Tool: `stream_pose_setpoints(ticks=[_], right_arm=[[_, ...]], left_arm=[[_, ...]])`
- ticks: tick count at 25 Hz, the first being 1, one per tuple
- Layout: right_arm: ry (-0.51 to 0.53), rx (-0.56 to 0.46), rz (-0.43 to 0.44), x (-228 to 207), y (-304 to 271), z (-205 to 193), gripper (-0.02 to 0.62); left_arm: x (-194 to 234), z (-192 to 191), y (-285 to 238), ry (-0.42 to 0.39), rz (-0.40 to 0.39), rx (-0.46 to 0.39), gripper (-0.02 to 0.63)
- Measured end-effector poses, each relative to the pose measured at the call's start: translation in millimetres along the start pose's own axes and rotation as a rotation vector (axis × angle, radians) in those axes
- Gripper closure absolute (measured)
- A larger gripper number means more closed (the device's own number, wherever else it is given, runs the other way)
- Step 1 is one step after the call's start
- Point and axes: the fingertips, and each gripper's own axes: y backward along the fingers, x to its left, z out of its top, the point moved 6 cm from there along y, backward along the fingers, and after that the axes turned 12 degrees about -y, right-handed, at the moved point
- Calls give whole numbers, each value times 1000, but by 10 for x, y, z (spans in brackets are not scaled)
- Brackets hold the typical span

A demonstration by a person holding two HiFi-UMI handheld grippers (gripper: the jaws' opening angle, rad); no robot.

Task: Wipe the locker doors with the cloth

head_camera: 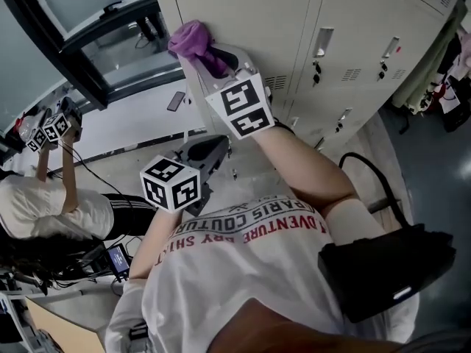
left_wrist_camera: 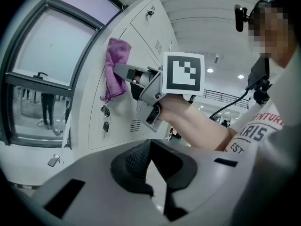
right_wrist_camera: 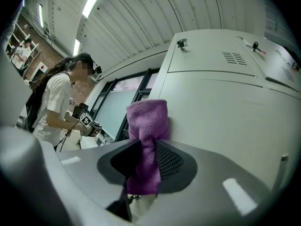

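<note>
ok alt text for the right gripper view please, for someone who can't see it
The right gripper is shut on a purple cloth, holding it against a pale grey locker door. At the left, another person stands near a window.

There's the purple cloth (head_camera: 193, 39) at the top centre of the head view: fuzzy, bunched into a wad, pressed flat against a pale grey locker door (head_camera: 250, 20). In the right gripper view the cloth stands upright mid-frame, pinched at its waist between the jaws of the right gripper (right_wrist_camera: 146, 161), with its top end on the metal. The locker doors are closed and smooth, with vent slots (head_camera: 351, 74) and keys (head_camera: 317, 72) hanging from the locks at the upper right of the head view.
</note>
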Motion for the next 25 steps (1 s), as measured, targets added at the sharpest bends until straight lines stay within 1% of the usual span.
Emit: stream_pose_setpoints(ticks=[8,13,17,19,21,25], right_arm=[[-30,2,-136,-573,300,-17,503],[-56,5,-253,-1052,552,-113,503],[-112,13,-361,-1491,804,-221,503],[-126,22,-401,-1670,900,-270,503],[-126,33,-422,-1767,945,-297,503],[-119,43,-423,-1775,941,-287,503]], left_arm=[[-106,44,-203,-2,-55,3,604],[-179,54,-373,-5,-100,9,604],[-238,43,-499,-2,-126,23,604],[-245,46,-535,2,-131,28,604],[-231,66,-544,6,-131,28,604],[-213,105,-508,11,-121,23,604]])
